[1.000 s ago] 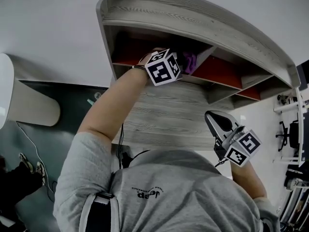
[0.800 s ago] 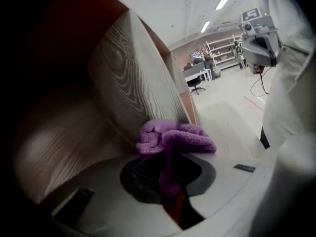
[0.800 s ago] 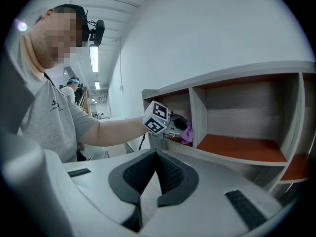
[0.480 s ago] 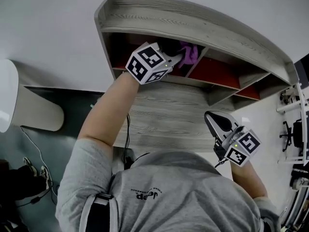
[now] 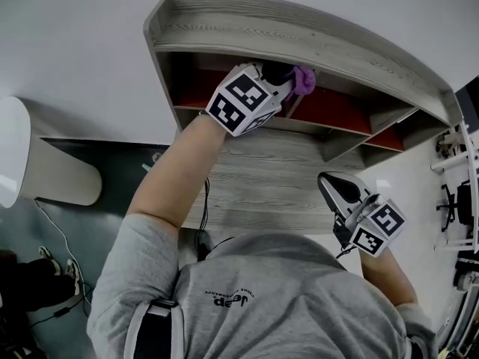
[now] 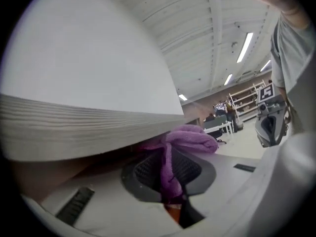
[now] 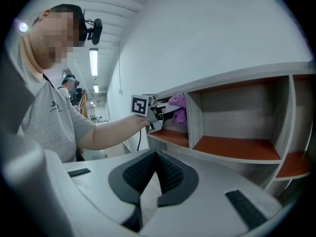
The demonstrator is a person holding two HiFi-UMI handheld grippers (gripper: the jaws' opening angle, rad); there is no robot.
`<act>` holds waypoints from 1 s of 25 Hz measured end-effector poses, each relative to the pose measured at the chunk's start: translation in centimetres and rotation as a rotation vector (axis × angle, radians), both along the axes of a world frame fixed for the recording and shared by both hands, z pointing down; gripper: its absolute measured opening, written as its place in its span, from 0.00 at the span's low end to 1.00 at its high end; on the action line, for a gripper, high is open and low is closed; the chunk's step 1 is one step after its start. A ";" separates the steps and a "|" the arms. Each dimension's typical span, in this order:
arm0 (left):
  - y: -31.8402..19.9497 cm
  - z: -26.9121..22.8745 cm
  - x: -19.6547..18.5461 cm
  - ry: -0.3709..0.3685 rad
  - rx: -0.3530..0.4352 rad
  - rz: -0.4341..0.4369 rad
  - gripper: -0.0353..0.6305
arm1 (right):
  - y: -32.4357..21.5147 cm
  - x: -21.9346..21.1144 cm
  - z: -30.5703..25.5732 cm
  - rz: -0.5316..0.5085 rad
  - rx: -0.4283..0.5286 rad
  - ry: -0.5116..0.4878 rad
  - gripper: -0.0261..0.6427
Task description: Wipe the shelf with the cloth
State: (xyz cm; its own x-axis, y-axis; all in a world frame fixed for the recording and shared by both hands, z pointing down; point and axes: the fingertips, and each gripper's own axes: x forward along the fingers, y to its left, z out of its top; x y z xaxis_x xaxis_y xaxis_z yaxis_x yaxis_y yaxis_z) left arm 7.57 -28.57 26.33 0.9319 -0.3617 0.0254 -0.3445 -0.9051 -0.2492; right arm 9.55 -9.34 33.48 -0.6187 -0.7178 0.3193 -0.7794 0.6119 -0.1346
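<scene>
Purple cloth [image 6: 190,138] pinched in left tool [image 6: 167,171], held up at shelf [image 5: 299,32] divider, leftmost compartment, for wiping. Right tool [image 5: 334,188] closed, empty, parked low, out of way.

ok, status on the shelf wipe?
Left gripper shut on purple cloth, in the shelf's end compartment beside the divider. Right gripper shut, empty, held low off the shelf. Nothing visible in the way.
</scene>
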 end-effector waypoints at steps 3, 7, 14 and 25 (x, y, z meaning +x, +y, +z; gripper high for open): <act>0.5 0.9 0.2 -0.092 0.057 -0.009 0.16 | 0.0 -0.2 0.2 -0.007 -0.002 0.003 0.07; 1.0 5.3 0.3 -0.231 0.073 -0.015 0.16 | -0.2 -0.3 0.4 -0.010 -0.008 0.003 0.07; 1.4 15.0 0.5 -0.615 0.058 0.002 0.16 | -0.6 -1.1 0.8 -0.034 -0.021 -0.014 0.07; -0.3 12.9 -4.3 -0.538 -0.046 -0.196 0.16 | -1.1 -2.1 0.7 -0.089 0.020 -0.051 0.07</act>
